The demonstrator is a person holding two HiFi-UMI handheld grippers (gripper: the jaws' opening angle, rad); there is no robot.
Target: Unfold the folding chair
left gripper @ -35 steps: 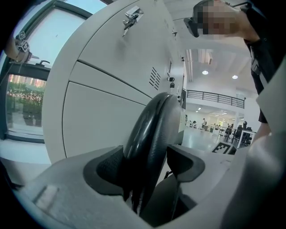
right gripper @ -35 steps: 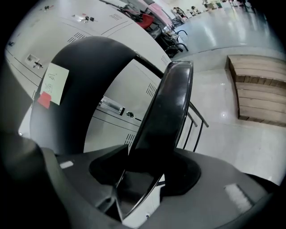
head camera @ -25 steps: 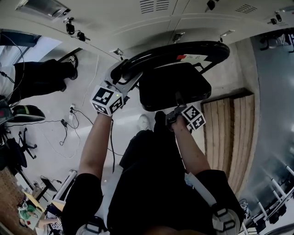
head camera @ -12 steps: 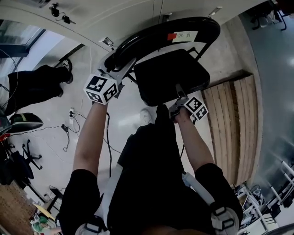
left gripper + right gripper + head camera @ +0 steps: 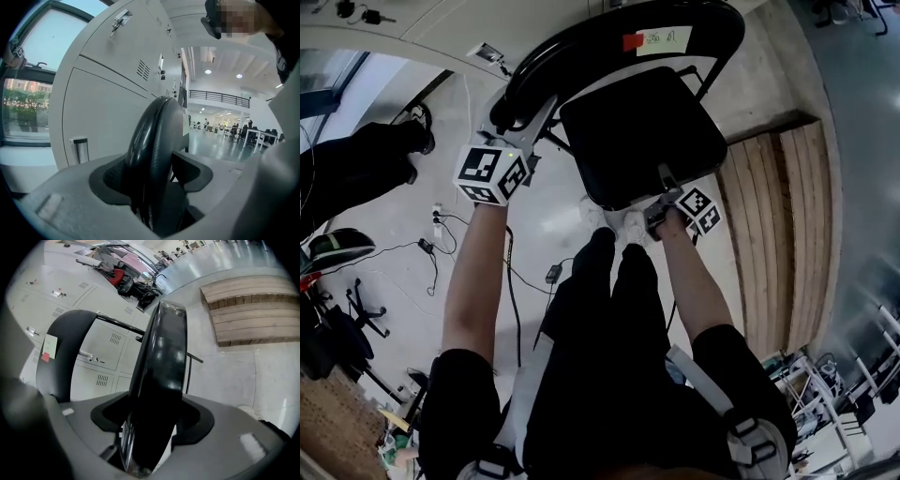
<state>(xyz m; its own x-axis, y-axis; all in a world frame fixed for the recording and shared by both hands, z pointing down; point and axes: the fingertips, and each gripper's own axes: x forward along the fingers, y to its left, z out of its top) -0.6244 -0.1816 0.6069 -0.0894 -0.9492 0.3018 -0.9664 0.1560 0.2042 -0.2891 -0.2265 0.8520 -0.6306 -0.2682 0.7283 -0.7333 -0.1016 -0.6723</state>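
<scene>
The black folding chair stands in front of me in the head view, its curved backrest at the top and its padded seat below it, tilted toward me. My left gripper is shut on the left end of the backrest, which fills the gap between its jaws. My right gripper has the seat's front edge between its jaws; the jaws are opening while the pads still touch the seat. A white label with a red tag sits on the backrest.
Grey lockers stand right behind the chair. A low slatted wooden platform lies to the right. Cables and a plug trail over the floor at left, near a dark-clothed person. My shoes are just under the seat's edge.
The seat has swung down and away from the backrest, and my right gripper has gone down with it. My left gripper has shifted a little left with the backrest.
</scene>
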